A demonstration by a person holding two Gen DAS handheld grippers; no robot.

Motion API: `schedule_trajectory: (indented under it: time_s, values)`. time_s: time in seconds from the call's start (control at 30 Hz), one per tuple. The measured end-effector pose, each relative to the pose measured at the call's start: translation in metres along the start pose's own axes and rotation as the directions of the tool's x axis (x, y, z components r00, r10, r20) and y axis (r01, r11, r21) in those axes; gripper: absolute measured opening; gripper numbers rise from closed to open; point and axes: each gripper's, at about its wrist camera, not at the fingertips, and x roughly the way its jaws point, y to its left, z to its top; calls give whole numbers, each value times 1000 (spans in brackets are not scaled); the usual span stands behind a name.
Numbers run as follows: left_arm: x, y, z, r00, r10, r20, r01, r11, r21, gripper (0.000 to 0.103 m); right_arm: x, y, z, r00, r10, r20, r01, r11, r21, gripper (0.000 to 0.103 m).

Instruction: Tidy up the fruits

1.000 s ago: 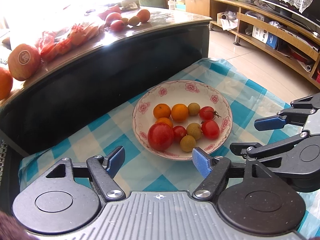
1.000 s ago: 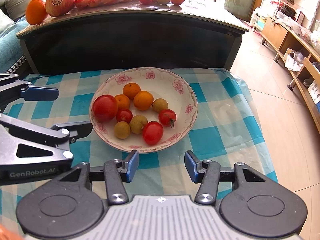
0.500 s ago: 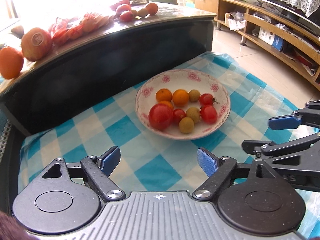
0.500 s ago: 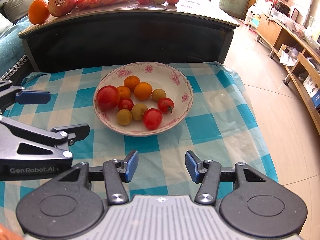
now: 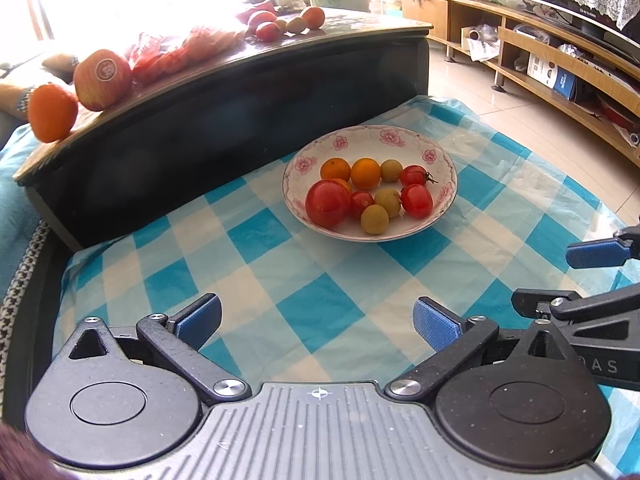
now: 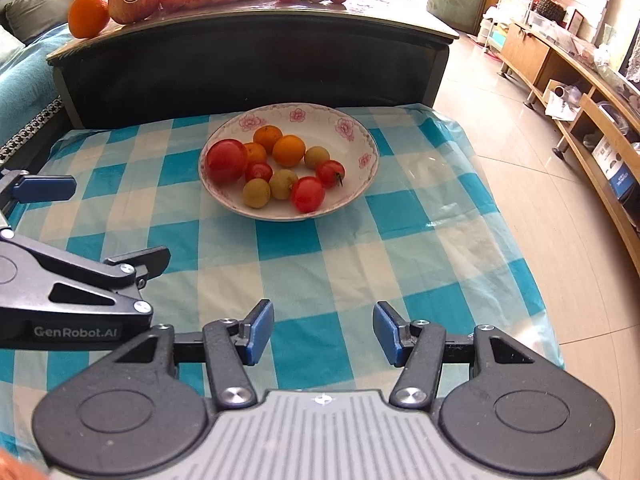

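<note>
A floral plate (image 5: pixel 436 156) of tomatoes, small oranges and yellow-green fruits (image 6: pixel 282 184) sat on the checked cloth (image 6: pixel 320 264) over the low surface. Well short of it, the left hand-held gripper (image 5: pixel 318 320) was opening wide, empty; the right hand-held gripper (image 6: pixel 323 332) was also opening, with nothing between its jaws.

White plate (image 5: pixel 434 222) with pink flower rim, red tomatoes (image 5: pixel 328 203), orange citrus (image 5: pixel 365 172), yellow-green little fruits (image 5: pixel 374 219), blue and white checked tablecloth (image 5: pixel 304 304), glossy black table (image 5: pixel 224 108), black grippers with blue pads (image 5: pixel 434 326)
</note>
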Motion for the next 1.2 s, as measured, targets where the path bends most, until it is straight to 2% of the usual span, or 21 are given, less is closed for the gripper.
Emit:
schedule_trajectory:
  time_s: [0.17, 0.4, 0.83, 1.2]
  values:
    - [-4, -2, -7, 1000, 5, -12, -5, 1000, -13, 103, -11, 2, -11, 1000, 2, 9, -2, 1000, 10, 57]
    - [-11, 1, -16, 999, -40, -22, 39, 997, -65, 103, -27, 8, -22, 999, 14, 32, -14, 1000, 7, 60]
    - [-20, -3, -31, 999, -36, -27, 35, 998, -58, 103, -38, 8, -34, 999, 8, 42, -9, 1000, 22, 62]
    - [-30, 1, -43, 998, -57, -21, 55, 995, -89, 103, -43, 11, -45, 999, -1, 35, 0, 1000, 17, 62]
